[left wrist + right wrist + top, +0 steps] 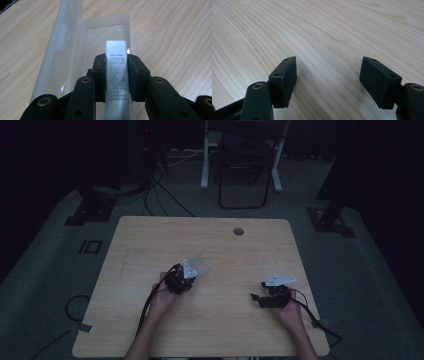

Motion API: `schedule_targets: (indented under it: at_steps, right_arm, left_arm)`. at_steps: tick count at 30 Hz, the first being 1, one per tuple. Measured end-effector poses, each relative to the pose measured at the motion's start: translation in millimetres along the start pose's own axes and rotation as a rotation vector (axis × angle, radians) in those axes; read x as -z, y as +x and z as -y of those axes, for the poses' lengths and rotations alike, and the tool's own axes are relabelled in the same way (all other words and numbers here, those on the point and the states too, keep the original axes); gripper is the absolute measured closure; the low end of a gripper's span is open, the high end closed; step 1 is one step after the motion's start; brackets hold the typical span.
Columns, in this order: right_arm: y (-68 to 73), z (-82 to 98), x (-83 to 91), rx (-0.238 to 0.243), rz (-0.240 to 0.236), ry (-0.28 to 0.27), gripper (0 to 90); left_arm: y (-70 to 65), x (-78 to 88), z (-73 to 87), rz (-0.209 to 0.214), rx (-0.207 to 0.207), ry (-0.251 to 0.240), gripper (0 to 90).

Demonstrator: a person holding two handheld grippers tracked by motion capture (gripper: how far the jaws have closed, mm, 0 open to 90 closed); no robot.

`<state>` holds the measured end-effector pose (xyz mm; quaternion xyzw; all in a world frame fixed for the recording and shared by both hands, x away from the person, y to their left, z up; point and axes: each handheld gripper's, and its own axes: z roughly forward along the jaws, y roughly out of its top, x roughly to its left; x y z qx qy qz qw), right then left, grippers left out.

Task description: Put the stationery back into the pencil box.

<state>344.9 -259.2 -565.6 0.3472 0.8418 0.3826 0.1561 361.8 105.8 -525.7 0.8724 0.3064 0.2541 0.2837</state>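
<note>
A white glue stick with small printed text is clamped between the pads of my left gripper, which is shut on it. The stick hangs over a clear plastic case lying open on the wooden table, its lid folded out to the left. In the high view the left gripper sits at the table's middle with the case just beyond it. My right gripper stands open over bare wood with nothing between its fingers; in the high view the right gripper rests near the front right.
A round cable hole lies near the table's far edge. Behind the table stand a black chair and white desk legs. Cables run over the dark floor at the left.
</note>
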Motion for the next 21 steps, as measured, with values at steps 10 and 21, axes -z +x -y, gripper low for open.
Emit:
schedule_targets:
  at_steps: [10,21]
  right_arm:
    - [0.2,0.1,0.1,0.0,-0.001,0.001,30.0]
    - [0.1,0.1,0.0,0.001,-0.001,0.0,30.0]
  left_arm:
    - [-4.7,7.7,-0.6,-0.011,-0.019,-0.017,60.4]
    - [-17.6,25.6,-1.6,0.017,-0.004,-0.092,58.9]
